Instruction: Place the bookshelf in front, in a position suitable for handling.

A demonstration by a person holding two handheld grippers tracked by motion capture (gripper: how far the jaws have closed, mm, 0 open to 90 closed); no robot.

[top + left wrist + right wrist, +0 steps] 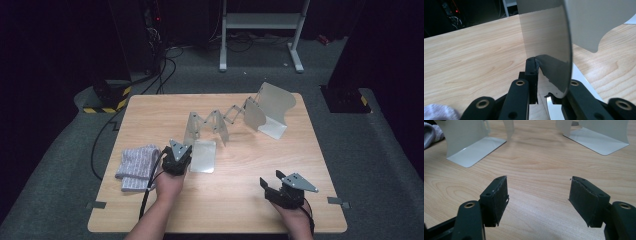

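The high view takes in the whole table [150, 107]: an extendable metal bookend rack [235, 117] runs from near left to far right, its two L-shaped end plates joined by a scissor lattice. The near end plate [196, 135] stands upright left of centre with its foot lying flat towards the person. A folded grey knitted cloth [136, 162] lies just left of it.

The left gripper [182, 147] sits at that near end plate, its grey three-cornered plate on top, the hand behind it and the forearm coming in from the near edge. How the grip stands is hidden from above; the left gripper view settles it, with the thin upright plate [544, 37] edge-on between the two black jaws, which are clamped on its lower edge.

The right gripper [270, 181] rests low over the near right part of the table, well apart from the rack, pointing left and far. The right gripper view shows its jaws standing apart with bare wood between them, and beyond them the feet of both end plates [476, 151].
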